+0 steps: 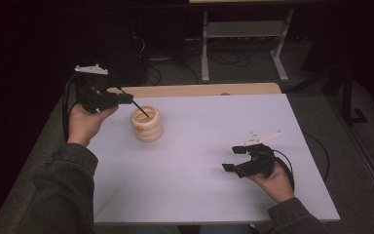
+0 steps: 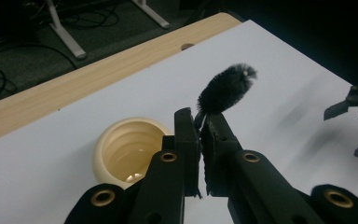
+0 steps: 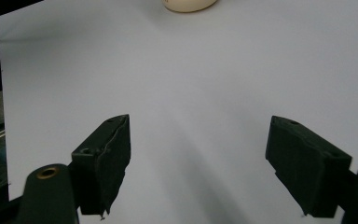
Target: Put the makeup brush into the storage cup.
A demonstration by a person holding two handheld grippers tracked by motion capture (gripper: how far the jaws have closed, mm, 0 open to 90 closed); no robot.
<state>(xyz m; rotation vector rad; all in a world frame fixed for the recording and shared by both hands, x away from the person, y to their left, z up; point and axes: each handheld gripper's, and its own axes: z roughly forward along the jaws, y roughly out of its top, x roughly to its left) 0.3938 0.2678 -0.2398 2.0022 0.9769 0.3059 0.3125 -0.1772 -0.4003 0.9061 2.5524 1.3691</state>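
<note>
A cream ribbed cup (image 1: pixel 147 125) stands upright on the white table top (image 1: pixel 199 161), left of centre. My left gripper (image 1: pixel 129 99) hovers just left of it, shut on a thin black brush (image 1: pixel 139 108) whose far end lies over the cup's mouth. In the left gripper view the jaws (image 2: pixel 200 119) clamp the brush's stem, its fuzzy black head (image 2: pixel 226 88) sticks out past them, and the cup (image 2: pixel 128 149) sits low and to the left. My right gripper (image 1: pixel 231 158) is held open and empty above the table at the right front. From the right gripper (image 3: pixel 200 128) the cup (image 3: pixel 189 4) is far ahead.
A strip of bare wood (image 1: pixel 199 90) runs along the table's far edge. Behind it on the dark floor stand grey desk legs (image 1: pixel 243 44) and loose cables (image 1: pixel 165 68). The right gripper (image 2: pixel 354 107) appears at the far right of the left gripper view.
</note>
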